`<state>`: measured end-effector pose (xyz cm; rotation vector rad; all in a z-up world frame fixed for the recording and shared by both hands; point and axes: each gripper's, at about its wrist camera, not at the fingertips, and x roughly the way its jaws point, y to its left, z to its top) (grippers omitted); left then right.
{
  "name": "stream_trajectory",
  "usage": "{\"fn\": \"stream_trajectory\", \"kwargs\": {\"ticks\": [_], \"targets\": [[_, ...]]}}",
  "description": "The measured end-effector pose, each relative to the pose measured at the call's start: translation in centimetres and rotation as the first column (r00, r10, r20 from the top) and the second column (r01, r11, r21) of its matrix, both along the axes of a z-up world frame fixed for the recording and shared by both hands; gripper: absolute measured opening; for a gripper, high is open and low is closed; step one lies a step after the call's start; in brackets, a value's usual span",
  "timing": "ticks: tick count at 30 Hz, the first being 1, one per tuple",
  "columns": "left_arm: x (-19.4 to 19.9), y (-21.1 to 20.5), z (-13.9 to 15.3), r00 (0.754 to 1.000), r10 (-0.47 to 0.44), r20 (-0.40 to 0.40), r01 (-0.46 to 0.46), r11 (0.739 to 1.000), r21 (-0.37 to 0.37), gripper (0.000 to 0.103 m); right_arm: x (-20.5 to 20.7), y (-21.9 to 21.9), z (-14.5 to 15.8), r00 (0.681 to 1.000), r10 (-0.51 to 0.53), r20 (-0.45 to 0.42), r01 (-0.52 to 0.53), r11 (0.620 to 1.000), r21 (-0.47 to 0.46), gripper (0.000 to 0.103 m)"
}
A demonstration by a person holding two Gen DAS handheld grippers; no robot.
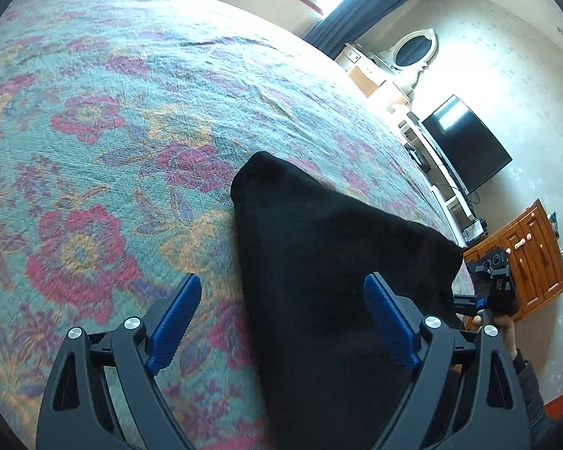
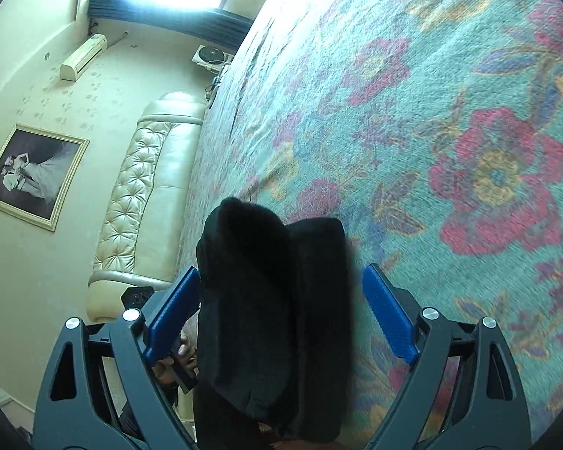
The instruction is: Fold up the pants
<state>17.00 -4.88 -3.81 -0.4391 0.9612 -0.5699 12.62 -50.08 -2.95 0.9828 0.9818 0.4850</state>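
Black pants [image 1: 319, 262] on floral bedspread [image 1: 112, 112], bunched between spread fingers of left gripper [image 1: 283, 322] and right gripper [image 2: 281, 311], both wide apart, near ends cut off, folds unreadable

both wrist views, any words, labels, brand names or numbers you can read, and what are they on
No text can be read in either view.
Black folded pants: no tag or label shows.
Floral teal and red bedspread: pattern only.
Black flat television: screen dark, no logo legible.
Cream wall air conditioner: any marking too small to read.
Gold-framed black and white photo: picture only, no caption.
Blue gripper pads: textured, unmarked.
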Motion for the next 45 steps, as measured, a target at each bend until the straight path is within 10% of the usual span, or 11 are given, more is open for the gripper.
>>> {"fn": "stream_trajectory", "kwargs": {"ticks": [6, 12, 20, 28, 35, 45], "targets": [[4.5, -1.0, -2.0, 0.997, 0.007, -0.079, -0.012, 0.997, -0.072, 0.087, 3.6, 0.1, -2.0, 0.999, -0.048, -0.007, 0.049, 0.991, 0.129, 0.086], [6.0, -2.6, -2.1, 0.998, -0.031, -0.051, 0.029, 0.999, -0.033, 0.087, 4.0, -0.5, -3.5, 0.999, -0.031, -0.042, 0.032, 0.999, 0.034, 0.032], [5.8, -4.5, -2.1, 0.998, -0.054, 0.01, 0.052, 0.991, 0.122, 0.069, 4.0, -0.4, -4.4, 0.999, -0.04, -0.034, 0.041, 0.999, 0.009, 0.022], [5.7, -3.9, -2.4, 0.998, -0.055, 0.028, 0.052, 0.993, 0.11, 0.067, 3.0, -0.7, -4.5, 0.998, -0.053, -0.026, 0.054, 0.998, 0.03, 0.026], [6.0, -3.7, -1.9, 0.996, -0.09, -0.01, 0.09, 0.995, 0.039, 0.086, 2.0, -1.3, -3.9, 1.0, -0.007, 0.003, 0.007, 0.99, 0.143, 0.065], [6.5, -4.2, -1.9, 0.994, -0.106, -0.02, 0.107, 0.994, 0.017, 0.087, 3.5, 0.4, -2.7, 0.996, 0.079, 0.035, -0.082, 0.993, 0.08, 0.076]]}}
